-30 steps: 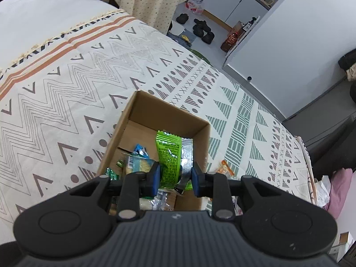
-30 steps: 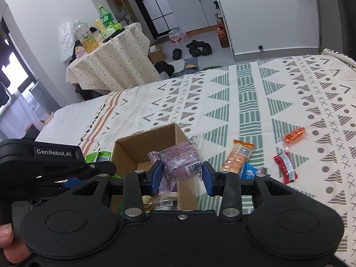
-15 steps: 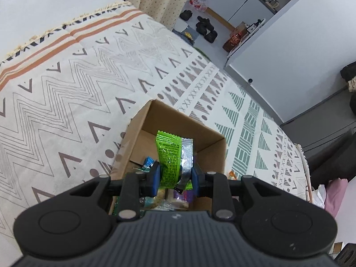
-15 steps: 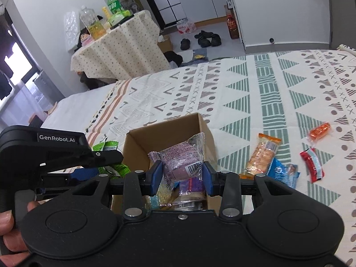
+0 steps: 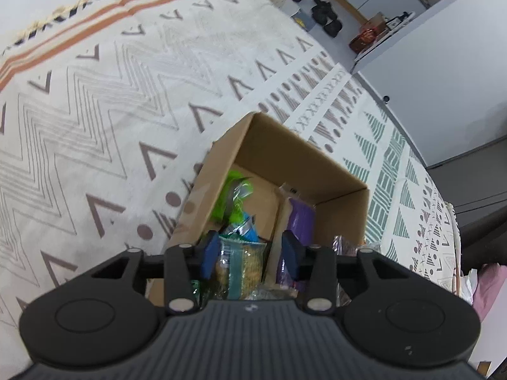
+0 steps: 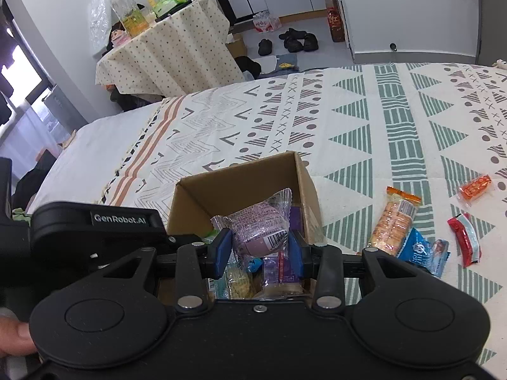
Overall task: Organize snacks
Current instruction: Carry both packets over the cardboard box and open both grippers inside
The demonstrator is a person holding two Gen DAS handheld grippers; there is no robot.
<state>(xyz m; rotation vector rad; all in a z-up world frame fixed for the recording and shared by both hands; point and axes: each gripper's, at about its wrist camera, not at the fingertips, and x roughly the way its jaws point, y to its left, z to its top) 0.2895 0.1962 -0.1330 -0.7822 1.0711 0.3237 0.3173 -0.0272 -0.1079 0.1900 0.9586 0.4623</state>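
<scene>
Purple snack pack (image 6: 258,231) pinched in right jaws (over box (image 6: 240,186)); left jaws opening, empty.

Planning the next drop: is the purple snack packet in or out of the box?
Out: right tool holds purple snack packet above cardboard box.

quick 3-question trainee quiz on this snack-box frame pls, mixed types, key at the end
1. True or false: the right gripper grips a purple-wrapped snack over the cardboard box.
2. What lies between the left gripper pads?
A) the green packet
B) nothing gripped; its jaws are opening
C) a bottle
3. How many snacks lie loose on the patterned bedspread beside the box?

Key: 1 true; 2 B; 3 four: orange cracker pack, blue packet, red packet, small orange packet.
</scene>
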